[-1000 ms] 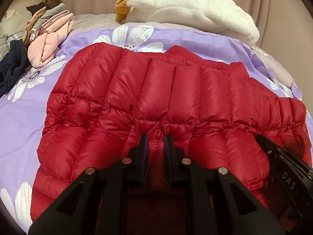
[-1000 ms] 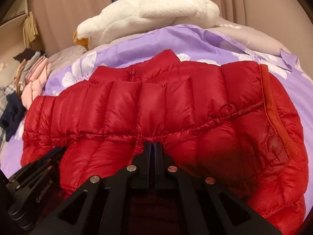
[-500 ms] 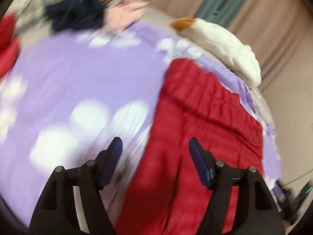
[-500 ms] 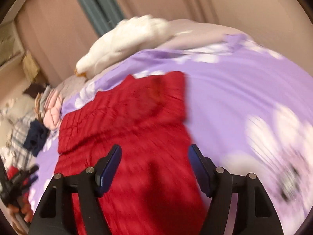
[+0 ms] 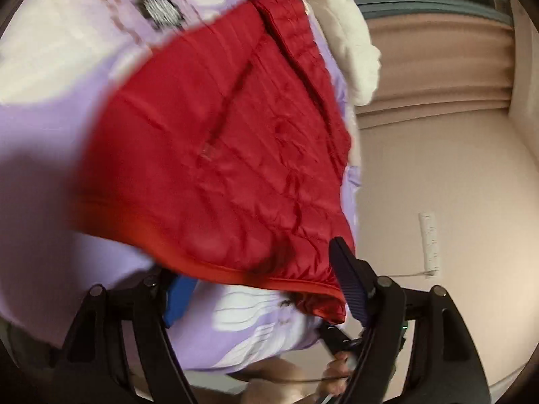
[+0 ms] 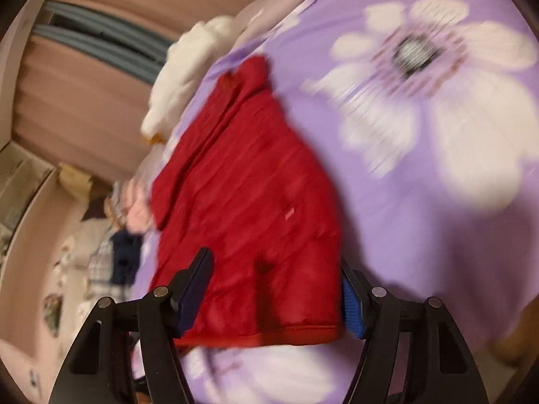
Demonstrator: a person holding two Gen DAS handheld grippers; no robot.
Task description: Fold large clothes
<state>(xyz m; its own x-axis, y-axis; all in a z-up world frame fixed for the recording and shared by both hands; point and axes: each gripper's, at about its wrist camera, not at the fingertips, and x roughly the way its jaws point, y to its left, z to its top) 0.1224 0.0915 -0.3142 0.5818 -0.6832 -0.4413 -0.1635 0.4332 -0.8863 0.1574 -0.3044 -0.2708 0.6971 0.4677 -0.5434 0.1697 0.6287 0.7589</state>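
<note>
A red quilted puffer jacket (image 5: 219, 151) lies folded into a narrower strip on the purple flowered bedspread (image 5: 50, 67). My left gripper (image 5: 266, 289) is at the jacket's orange-trimmed hem, its jaws opening; the hem corner lies between the fingers and no pad presses on it. In the right wrist view the same jacket (image 6: 249, 219) runs away from me across the bedspread (image 6: 438, 202). My right gripper (image 6: 273, 298) stands open astride the jacket's near hem, which the pads do not pinch. Both views are blurred by motion.
A white fleece garment (image 5: 350, 33) lies at the far end of the bed, also seen as white fleece (image 6: 188, 77). A pile of pink, dark and plaid clothes (image 6: 128, 235) sits beyond the jacket. A person's hand (image 5: 333, 373) shows below the bed edge. Curtains and wall surround the bed.
Both grippers were shut on the jacket's folded edge side by side. They have let go, opened wide, swung apart and rolled, and now stand at the jacket's hem.
</note>
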